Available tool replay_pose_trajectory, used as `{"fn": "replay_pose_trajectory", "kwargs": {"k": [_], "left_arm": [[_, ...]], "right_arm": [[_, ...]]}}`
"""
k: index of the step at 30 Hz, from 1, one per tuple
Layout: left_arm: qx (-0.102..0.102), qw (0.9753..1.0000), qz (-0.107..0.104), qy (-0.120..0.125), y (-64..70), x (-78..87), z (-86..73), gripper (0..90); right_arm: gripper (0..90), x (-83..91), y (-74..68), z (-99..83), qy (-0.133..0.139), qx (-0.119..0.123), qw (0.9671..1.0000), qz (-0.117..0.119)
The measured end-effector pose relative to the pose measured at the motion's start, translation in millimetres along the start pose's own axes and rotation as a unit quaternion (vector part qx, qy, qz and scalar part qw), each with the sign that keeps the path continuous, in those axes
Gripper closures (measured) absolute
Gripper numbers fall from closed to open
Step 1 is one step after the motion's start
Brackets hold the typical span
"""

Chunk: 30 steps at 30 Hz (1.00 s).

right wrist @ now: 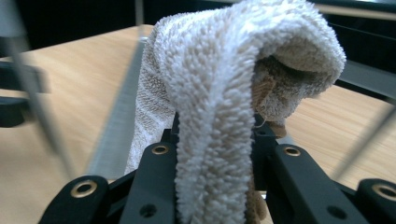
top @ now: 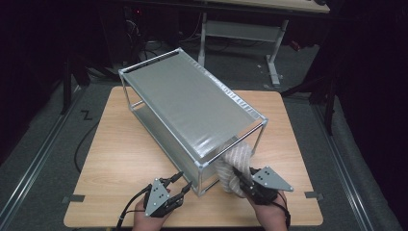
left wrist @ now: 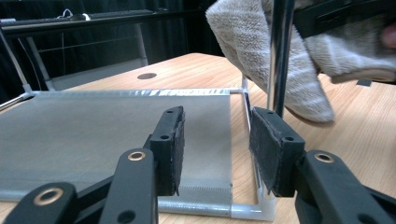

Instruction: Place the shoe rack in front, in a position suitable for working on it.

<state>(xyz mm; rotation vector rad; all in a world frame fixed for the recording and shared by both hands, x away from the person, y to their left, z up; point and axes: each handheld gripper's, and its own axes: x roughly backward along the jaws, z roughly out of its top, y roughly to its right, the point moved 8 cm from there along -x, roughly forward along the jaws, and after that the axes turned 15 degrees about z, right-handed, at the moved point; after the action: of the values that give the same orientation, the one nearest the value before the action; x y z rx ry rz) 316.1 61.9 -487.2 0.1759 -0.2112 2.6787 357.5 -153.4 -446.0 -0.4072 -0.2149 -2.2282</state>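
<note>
Right now my right gripper (top: 239, 179) jaws clench the towel (top: 234, 166) at the rack's (top: 190, 108) near corner post (left wrist: 279, 56). Left gripper (left wrist: 215, 144) jaws stand released just left of the post, towel beyond.

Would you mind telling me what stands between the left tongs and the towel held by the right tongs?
The rack's upright corner post stands between the left tongs and the towel, as the high view shows.
</note>
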Motion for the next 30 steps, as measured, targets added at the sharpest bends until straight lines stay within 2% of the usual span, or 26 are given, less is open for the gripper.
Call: {"fn": "replay_pose_trajectory", "kwargs": {"k": [4, 9, 16, 22, 24, 28, 30], "left_arm": [[0.002, 1.0000, -0.009, 0.003, 4.5, 1.1, 2.7, 54.1], [-0.004, 0.9998, -0.019, 0.002, 12.3, 2.4, 3.4, 52.8], [-0.004, 0.9995, -0.030, -0.003, 19.3, 2.3, 3.2, 52.1], [-0.005, 0.9991, -0.042, -0.006, 27.1, -0.4, 3.8, 51.9], [-0.008, 0.9990, -0.043, -0.008, 30.0, -2.7, 4.2, 51.9], [0.000, 0.9989, -0.045, -0.011, 36.0, -9.1, 6.8, 52.3], [-0.004, 0.9990, -0.043, -0.013, 38.5, -12.1, 7.5, 53.2]], "right_arm": [[70.6, 10.4, 27.2, -8.5, -0.001, -0.023, 0.9991, -0.036], [70.6, 26.5, 63.3, -22.6, -0.004, -0.050, 0.9950, -0.086], [70.6, 39.4, 93.0, -38.7, -0.015, -0.075, 0.9889, -0.127], [70.5, 41.6, 102.6, -47.1, -0.025, -0.083, 0.9860, -0.142], [70.4, 42.4, 104.2, -48.2, -0.026, -0.082, 0.9857, -0.144], [70.4, 43.5, 104.2, -49.7, -0.027, -0.085, 0.9852, -0.146], [70.4, 43.6, 103.7, -50.5, -0.028, -0.084, 0.9853, -0.146]]}}
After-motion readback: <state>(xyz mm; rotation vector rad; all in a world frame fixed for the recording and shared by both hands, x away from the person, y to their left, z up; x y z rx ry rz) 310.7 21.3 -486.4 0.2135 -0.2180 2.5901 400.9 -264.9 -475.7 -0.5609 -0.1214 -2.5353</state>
